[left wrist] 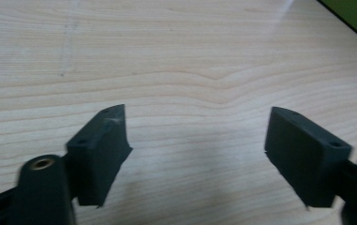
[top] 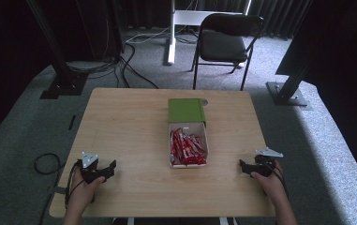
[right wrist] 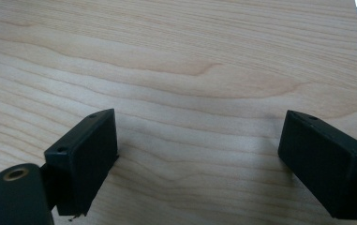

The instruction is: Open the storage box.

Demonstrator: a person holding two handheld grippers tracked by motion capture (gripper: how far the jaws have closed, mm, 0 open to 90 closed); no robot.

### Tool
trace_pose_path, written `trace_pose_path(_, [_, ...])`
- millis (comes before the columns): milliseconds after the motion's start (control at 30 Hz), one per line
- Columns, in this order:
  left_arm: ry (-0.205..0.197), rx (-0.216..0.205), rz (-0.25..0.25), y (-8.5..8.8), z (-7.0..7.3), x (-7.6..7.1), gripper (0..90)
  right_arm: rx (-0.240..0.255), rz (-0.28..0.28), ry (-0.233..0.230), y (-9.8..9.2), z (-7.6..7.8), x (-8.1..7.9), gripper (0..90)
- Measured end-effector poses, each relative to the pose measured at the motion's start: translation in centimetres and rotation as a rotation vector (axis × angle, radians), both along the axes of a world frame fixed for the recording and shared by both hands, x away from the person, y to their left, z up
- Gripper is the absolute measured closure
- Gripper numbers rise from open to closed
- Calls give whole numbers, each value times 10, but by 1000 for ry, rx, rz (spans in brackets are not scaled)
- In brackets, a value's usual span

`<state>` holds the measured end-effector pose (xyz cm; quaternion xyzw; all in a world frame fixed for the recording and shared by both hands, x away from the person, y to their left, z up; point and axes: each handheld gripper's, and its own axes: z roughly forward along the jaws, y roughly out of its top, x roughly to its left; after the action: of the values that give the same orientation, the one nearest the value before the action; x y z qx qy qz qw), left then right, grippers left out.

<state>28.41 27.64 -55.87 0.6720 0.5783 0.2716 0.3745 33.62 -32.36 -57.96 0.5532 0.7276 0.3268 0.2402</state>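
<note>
Left claw [top: 109, 169] rests low over the counter [top: 129, 122], jaws spread wide with nothing between them; right claw [top: 243, 168] likewise gapes empty at the opposite near corner; both point inward toward the box [top: 188, 138], which sits well apart from each, midway between them and a little farther off; one open white tray under one green sleeve, with roughly a dozen red sachets [top: 187, 147], too packed to count; judged step: the approach, no grasp begun; next, a reach inward to the box.

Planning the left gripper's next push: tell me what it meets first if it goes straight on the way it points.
Probably nothing at first: the left gripper points over bare table, jaws open and empty. The green box sits off to one side, likely just outside that line, though depth is unclear.
</note>
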Motion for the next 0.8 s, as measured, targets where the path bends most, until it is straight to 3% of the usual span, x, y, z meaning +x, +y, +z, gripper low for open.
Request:
trace_pose_path(133, [2, -5, 18, 5, -2, 0, 174, 0, 0, 0, 0, 0, 0, 115])
trace_pose_path(267, [25, 27, 34, 9, -5, 0, 99, -1, 1, 0, 0, 0, 0, 115])
trace_pose_path(400, [46, 86, 65, 15, -9, 0, 96, 0, 0, 0, 0, 0, 0, 115])
trace_pose_path(467, [48, 79, 80, 17, -9, 0, 91, 0, -1, 0, 0, 0, 0, 114])
trace_pose_path(700, [88, 109, 59, 14, -10, 4, 91, 0, -5, 0, 0, 0, 0, 114])
trace_pose_path(800, [101, 118, 17, 12, -11, 5, 92, 0, -6, 0, 0, 0, 0, 113])
